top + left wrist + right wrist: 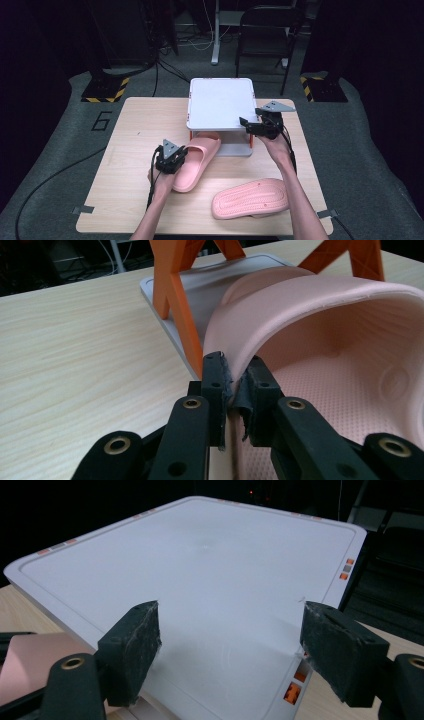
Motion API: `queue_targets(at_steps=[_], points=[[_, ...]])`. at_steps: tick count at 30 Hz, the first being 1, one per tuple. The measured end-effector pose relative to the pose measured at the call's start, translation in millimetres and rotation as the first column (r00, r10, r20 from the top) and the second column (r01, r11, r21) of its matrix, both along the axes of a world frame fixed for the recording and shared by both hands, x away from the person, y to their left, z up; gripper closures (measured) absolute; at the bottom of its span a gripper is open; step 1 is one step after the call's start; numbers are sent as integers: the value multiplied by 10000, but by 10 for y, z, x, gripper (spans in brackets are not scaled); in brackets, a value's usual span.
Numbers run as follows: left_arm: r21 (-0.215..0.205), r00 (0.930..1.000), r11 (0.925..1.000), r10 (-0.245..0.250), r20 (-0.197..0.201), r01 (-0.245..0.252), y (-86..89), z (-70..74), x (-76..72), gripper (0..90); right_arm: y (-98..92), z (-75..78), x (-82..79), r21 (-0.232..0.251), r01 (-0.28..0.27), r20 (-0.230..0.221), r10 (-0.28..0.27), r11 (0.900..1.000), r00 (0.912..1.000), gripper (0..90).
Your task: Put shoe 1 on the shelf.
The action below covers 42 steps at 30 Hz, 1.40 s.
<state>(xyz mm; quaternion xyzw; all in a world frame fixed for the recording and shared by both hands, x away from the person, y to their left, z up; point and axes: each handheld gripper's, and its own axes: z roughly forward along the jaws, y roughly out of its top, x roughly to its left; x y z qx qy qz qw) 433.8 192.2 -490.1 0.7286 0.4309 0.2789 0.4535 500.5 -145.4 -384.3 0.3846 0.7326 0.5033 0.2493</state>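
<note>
A pink slipper (196,159) lies sole-down with its toe tucked under a white two-level rack (220,102) on orange legs (172,300). My left gripper (170,159) is shut on the slipper's side wall (235,352) near the strap. A second pink slipper (250,198) lies sole-up near the table's front right. My right gripper (256,125) hovers open over the front right corner of the rack's top shelf (200,580), its pads (132,645) wide apart with nothing between them.
The wooden table (125,150) has bare room at the left. The rack's lower grey shelf (200,285) sits on the table behind the slipper. A black chair (265,30) and cables are on the floor beyond the table.
</note>
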Motion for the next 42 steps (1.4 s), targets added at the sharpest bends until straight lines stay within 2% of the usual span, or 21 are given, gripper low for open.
queue_targets(at_steps=[4,10,11,15,18,22,25,28,30,32,36,39,40,42], points=[[-262,9988,9986,469,108,-466,-77,-8,122,818,16,-35,22,-190,-36,81,37,9998,10000,231],[-404,9971,9963,759,44,-757,-180,9,234,820,31,-41,23,-339,43,160,-37,9994,9999,229],[-430,9956,9949,919,161,-912,-213,13,268,820,31,-39,22,-364,45,151,-40,9993,9999,229],[-623,9914,9899,1289,233,-1273,-276,23,339,819,33,-38,18,-372,88,139,-83,9993,9999,229],[-507,9920,9910,1248,176,-1238,-305,4,380,810,33,-40,11,-377,128,139,-123,9992,9998,229],[-420,9954,9945,962,-35,-962,-328,-59,406,779,32,-43,3,-387,153,179,-146,9991,9997,229],[-661,9958,9946,764,-498,-796,-321,-97,402,742,32,-45,0,-374,170,200,-163,9992,9997,228],[-1148,9976,9912,623,-316,-656,-289,-88,366,684,34,-46,-2,-401,184,227,-175,9990,9996,226],[-1067,9983,9928,522,-266,-547,-284,-59,348,671,33,-47,1,-378,175,212,-167,9991,9996,224],[-802,9987,9955,500,-134,-509,-299,-60,350,714,34,-46,4,-397,178,229,-169,9991,9996,224],[-749,9952,9923,982,-54,-983,-319,-57,398,767,44,-39,-1,-534,216,294,-201,9983,9994,224],[-1081,9900,9841,1413,-19,-1407,-324,-57,426,782,40,-42,5,-489,209,312,-194,9986,9993,223],[-1159,9910,9842,1336,-90,-1338,-316,-52,428,783,39,-44,6,-471,186,323,-171,9987,9993,222],[-1272,9921,9842,1251,95,-1229,-326,-52,420,755,40,-45,3,-416,218,266,-207,9989,9994,222]])
